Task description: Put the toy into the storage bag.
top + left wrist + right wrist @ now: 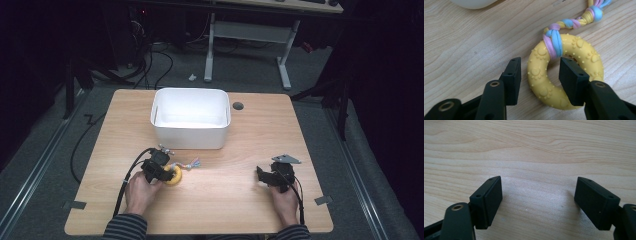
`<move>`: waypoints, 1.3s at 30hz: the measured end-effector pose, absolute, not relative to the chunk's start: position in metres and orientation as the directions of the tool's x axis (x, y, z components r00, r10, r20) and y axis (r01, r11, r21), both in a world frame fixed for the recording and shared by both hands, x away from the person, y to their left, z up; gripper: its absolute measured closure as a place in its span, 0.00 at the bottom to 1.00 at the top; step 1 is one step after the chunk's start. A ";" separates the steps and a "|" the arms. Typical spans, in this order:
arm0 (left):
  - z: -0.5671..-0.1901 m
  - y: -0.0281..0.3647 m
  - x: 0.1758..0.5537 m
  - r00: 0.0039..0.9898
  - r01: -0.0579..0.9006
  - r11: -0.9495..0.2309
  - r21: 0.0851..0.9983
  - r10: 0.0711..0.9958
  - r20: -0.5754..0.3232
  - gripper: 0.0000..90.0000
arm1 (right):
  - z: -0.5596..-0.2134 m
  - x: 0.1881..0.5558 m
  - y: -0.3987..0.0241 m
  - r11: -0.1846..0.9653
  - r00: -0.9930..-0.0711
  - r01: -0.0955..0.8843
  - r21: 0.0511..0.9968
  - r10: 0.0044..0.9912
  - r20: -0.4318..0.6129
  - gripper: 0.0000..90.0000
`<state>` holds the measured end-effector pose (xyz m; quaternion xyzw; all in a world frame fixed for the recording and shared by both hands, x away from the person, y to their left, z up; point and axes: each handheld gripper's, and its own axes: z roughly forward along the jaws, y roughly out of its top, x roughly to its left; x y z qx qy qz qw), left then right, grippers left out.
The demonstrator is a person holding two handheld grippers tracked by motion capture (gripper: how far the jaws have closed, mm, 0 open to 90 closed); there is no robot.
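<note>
A yellow rubber ring toy (539, 82) with raised paw prints lies flat on the wooden table, at the front left (175, 175). A braided pink, blue and yellow rope (571, 22) is knotted to its far side and trails away. My left gripper (540, 62) straddles the ring's near-left arc. One jaw stands outside the ring with a small gap to it, and the other sits over the hole. In the high view the left gripper (162, 172) is low beside the toy. My right gripper (539, 182) is open over bare wood at the front right (265, 175).
A white rectangular bin (190, 132) stands at the back middle of the table (250, 150), beyond the toy. A dark round grommet (238, 106) sits to its right. The table's front edge is close behind both hands.
</note>
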<state>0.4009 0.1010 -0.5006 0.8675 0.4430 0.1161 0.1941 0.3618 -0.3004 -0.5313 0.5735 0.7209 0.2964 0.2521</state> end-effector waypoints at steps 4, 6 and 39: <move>-0.503 0.101 0.402 0.580 0.726 -0.524 0.445 0.815 0.013 0.61 | -0.531 0.361 -0.300 0.168 -0.219 0.678 0.716 0.975 -0.022 0.25; -0.503 0.101 0.402 0.579 0.727 -0.519 0.449 0.816 0.006 0.63 | -0.531 0.361 -0.300 0.170 -0.221 0.677 0.716 0.975 -0.022 0.26; -0.493 0.101 0.397 0.624 0.669 -0.565 0.483 0.780 0.048 0.74 | -0.531 0.362 -0.299 0.176 -0.231 0.675 0.717 0.973 -0.021 0.26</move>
